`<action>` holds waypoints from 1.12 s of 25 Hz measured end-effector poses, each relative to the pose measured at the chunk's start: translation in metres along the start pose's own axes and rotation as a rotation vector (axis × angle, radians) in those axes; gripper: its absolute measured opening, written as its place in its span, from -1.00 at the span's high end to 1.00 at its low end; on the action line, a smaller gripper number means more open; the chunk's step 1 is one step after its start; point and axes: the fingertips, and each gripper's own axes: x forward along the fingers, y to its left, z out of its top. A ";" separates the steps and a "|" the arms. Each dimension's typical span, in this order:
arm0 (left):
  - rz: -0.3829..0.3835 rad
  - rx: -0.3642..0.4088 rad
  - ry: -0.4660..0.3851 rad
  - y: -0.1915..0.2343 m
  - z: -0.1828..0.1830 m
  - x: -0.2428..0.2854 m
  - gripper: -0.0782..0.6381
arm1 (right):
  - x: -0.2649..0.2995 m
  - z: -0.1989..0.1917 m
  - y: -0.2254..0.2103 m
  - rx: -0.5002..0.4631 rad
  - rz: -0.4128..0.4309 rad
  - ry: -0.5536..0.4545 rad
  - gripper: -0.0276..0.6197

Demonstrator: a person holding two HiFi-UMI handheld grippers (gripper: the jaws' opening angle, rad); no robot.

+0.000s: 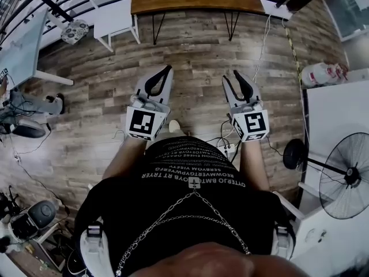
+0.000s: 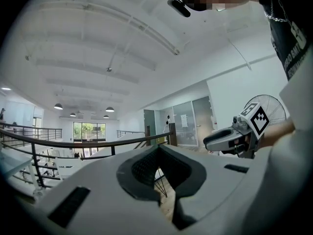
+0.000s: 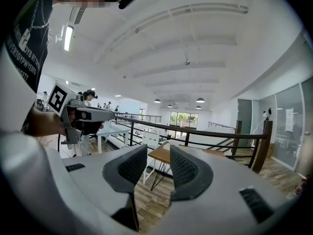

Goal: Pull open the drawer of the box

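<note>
No box or drawer shows in any view. In the head view both grippers are held out level over the plank floor, side by side in front of the person's body. My left gripper (image 1: 168, 69) has its tips together with nothing in them, and its own view shows the pads meeting (image 2: 157, 149). My right gripper (image 1: 231, 75) stands open with a clear gap between its pads (image 3: 159, 153) and nothing in that gap. Each gripper also shows in the other's view: the right gripper (image 2: 230, 138) and the left gripper (image 3: 90, 114).
A wooden table (image 1: 196, 2) on thin black legs stands ahead, far across the floor, with a white table (image 1: 115, 16) to its left. A standing fan (image 1: 346, 178) and a white cabinet (image 1: 334, 114) are at the right. A black railing (image 3: 205, 131) runs behind the table. Cables (image 1: 222, 140) lie by the feet.
</note>
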 end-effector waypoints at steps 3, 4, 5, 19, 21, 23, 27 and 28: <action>-0.017 -0.012 0.007 0.019 -0.006 0.003 0.77 | 0.017 0.002 0.007 0.001 -0.011 0.009 0.53; -0.023 -0.015 0.008 0.024 -0.007 0.004 0.77 | 0.021 0.003 0.010 0.002 -0.013 0.012 0.53; -0.028 -0.016 0.006 0.028 -0.008 0.005 0.77 | 0.024 0.003 0.012 0.002 -0.014 0.017 0.53; -0.073 -0.036 -0.022 0.071 -0.013 0.013 0.77 | 0.053 0.017 0.029 -0.014 -0.053 0.045 0.53; -0.069 -0.040 -0.026 0.075 -0.011 0.012 0.77 | 0.051 0.019 0.027 -0.009 -0.064 0.044 0.53; -0.071 -0.040 -0.031 0.074 -0.009 0.010 0.77 | 0.048 0.019 0.026 0.000 -0.071 0.043 0.53; -0.085 -0.033 -0.030 0.071 -0.008 0.005 0.77 | 0.049 0.020 0.028 0.006 -0.074 0.039 0.52; -0.086 -0.032 -0.027 0.070 -0.008 0.004 0.77 | 0.050 0.021 0.029 0.005 -0.072 0.037 0.53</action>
